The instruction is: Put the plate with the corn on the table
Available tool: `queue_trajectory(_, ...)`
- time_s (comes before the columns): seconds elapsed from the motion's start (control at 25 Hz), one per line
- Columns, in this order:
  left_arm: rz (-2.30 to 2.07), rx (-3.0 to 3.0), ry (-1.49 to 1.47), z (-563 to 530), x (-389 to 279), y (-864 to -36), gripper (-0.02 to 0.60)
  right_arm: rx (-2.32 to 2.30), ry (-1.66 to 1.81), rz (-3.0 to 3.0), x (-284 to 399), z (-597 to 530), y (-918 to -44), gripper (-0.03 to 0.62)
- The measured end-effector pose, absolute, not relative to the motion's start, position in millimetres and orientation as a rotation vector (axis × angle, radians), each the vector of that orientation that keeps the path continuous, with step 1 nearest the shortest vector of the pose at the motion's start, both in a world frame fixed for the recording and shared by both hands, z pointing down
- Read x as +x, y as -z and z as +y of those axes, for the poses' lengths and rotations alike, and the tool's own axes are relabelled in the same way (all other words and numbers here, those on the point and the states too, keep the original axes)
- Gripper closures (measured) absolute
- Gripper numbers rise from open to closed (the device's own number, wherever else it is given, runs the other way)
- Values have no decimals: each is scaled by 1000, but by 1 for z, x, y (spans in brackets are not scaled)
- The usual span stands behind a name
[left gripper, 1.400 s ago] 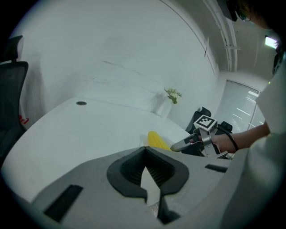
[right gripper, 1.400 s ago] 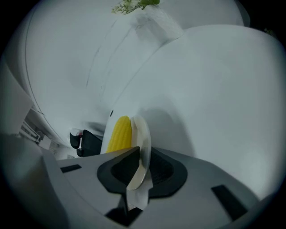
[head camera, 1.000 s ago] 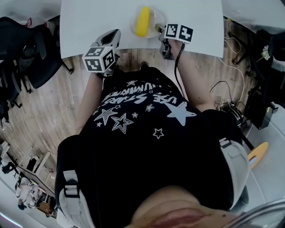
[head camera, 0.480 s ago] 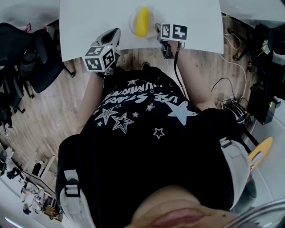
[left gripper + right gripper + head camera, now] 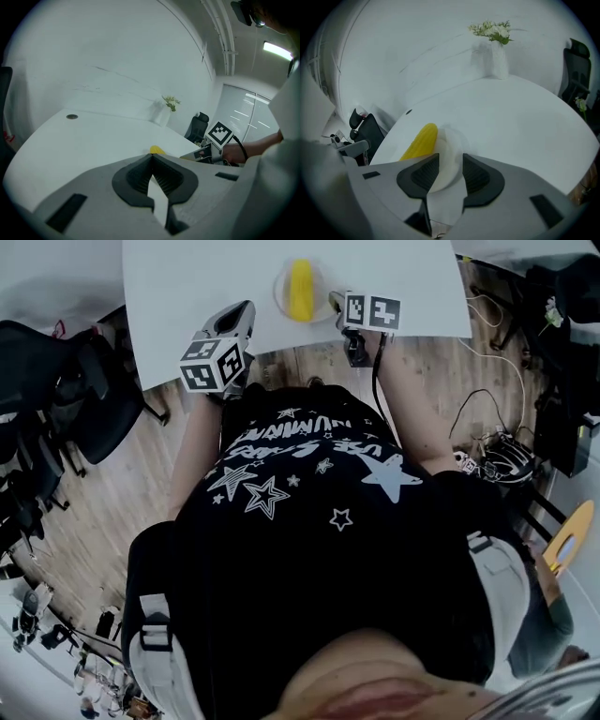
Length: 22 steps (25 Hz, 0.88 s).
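Note:
A clear plate (image 5: 280, 292) carrying a yellow corn cob (image 5: 301, 289) rests on the white table (image 5: 187, 287) near its front edge. My right gripper (image 5: 334, 302) is at the plate's right side. In the right gripper view the plate's rim (image 5: 451, 145) stands between the two pads of the right gripper (image 5: 451, 161). The jaws have just been opening and stand apart, with the corn (image 5: 420, 141) just beyond. My left gripper (image 5: 242, 311) hovers over the table edge left of the plate, its jaws shut (image 5: 151, 158) on nothing. The corn (image 5: 157, 150) peeks over them.
A white vase of flowers (image 5: 498, 56) stands at the table's far side. Black office chairs (image 5: 56, 371) crowd the left, and another chair (image 5: 576, 65) is beyond the table. Cables (image 5: 487, 456) lie on the wooden floor at right.
The head view has shifted slightly. The plate, the corn and both grippers keep nearly the same places at the table's near edge.

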<state>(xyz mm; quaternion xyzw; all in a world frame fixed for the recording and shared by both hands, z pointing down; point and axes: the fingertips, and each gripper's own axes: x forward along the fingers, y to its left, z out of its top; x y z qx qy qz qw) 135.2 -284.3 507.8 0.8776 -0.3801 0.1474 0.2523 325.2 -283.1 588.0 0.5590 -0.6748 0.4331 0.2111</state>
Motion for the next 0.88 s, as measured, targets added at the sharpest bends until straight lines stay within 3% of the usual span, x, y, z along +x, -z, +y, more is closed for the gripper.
queue_trajectory(0.88, -527, 2598, -471, -288, 62, -499, 577, 2130, -1216, -1674, 275, -217, -538, 462)
